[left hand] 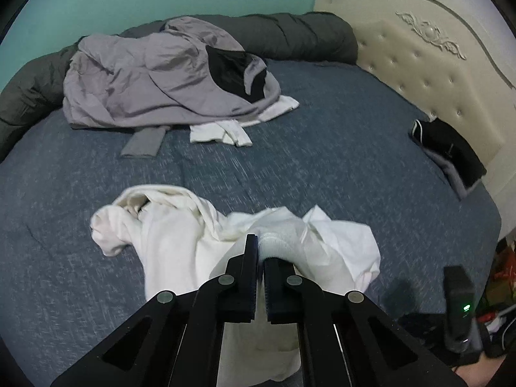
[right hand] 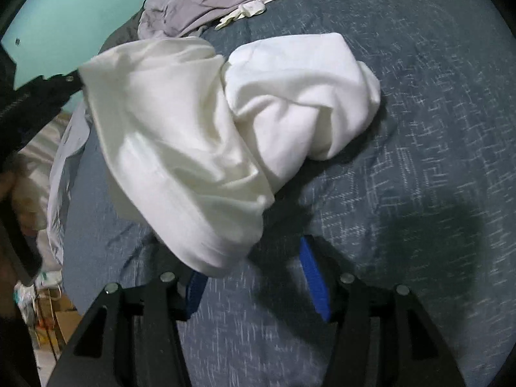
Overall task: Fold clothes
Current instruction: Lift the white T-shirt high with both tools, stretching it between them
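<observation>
A crumpled white garment [left hand: 180,235] lies on the blue bedspread [left hand: 322,167], with one part lifted. My left gripper [left hand: 259,242] is shut on a bunched fold of it near the front. In the right wrist view the white garment [right hand: 206,135] hangs from the left gripper [right hand: 69,80] at the upper left and drapes down to the bedspread [right hand: 419,129]. My right gripper [right hand: 254,267] stands open just above the bed. Its blue pads [right hand: 314,280] are apart, and the garment's hem hangs over the left finger without being pinched. The right gripper's body [left hand: 458,306] shows at the lower right of the left wrist view.
A lilac-grey clothes pile [left hand: 161,77] lies at the back, with a small white piece [left hand: 219,133] and a grey strip [left hand: 143,143] in front. Folded black clothes [left hand: 448,151] rest by the cream headboard [left hand: 435,74]. A dark rolled duvet [left hand: 290,35] lines the far edge.
</observation>
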Tool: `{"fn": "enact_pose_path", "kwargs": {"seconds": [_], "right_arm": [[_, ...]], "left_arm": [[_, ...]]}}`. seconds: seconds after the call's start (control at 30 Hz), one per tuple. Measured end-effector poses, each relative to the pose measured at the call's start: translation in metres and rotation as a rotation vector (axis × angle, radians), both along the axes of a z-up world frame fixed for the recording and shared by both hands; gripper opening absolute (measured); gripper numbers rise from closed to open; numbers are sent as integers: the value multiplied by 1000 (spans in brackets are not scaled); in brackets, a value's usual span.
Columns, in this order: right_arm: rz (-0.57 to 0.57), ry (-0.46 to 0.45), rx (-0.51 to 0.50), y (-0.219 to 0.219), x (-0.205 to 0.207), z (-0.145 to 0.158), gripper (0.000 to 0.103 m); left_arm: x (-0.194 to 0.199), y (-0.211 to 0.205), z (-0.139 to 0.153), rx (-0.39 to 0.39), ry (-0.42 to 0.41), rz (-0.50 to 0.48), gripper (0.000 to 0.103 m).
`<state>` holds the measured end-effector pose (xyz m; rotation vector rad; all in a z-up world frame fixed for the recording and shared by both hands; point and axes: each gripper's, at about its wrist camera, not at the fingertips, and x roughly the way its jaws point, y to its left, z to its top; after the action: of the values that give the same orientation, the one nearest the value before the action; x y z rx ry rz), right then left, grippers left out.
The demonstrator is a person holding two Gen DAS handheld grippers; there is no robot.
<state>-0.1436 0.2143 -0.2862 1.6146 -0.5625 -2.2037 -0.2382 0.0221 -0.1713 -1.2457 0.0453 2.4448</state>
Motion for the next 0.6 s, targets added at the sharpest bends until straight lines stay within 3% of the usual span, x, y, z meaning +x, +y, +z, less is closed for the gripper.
{"fn": "enact_pose_path", "kwargs": {"seconds": [0.07,0.1,0.13,0.33,0.6], "right_arm": [[-20,16,-11,0,-2,-1,50],[-16,32,-5,-2,-3,0,27],[-8,49,9,-3,-3,2,12],[-18,180,23,20,-9,53,3],[-12,425,49,56,-25,191,3]], "left_arm": [[-2,-3,8,10,10,10,3],[-2,-6,13,13,17,14,3],[-2,-8,18,16,25,19,3],[6,-29,54,20,85,52,3],[39,-51,137,23,203,110,3]]}}
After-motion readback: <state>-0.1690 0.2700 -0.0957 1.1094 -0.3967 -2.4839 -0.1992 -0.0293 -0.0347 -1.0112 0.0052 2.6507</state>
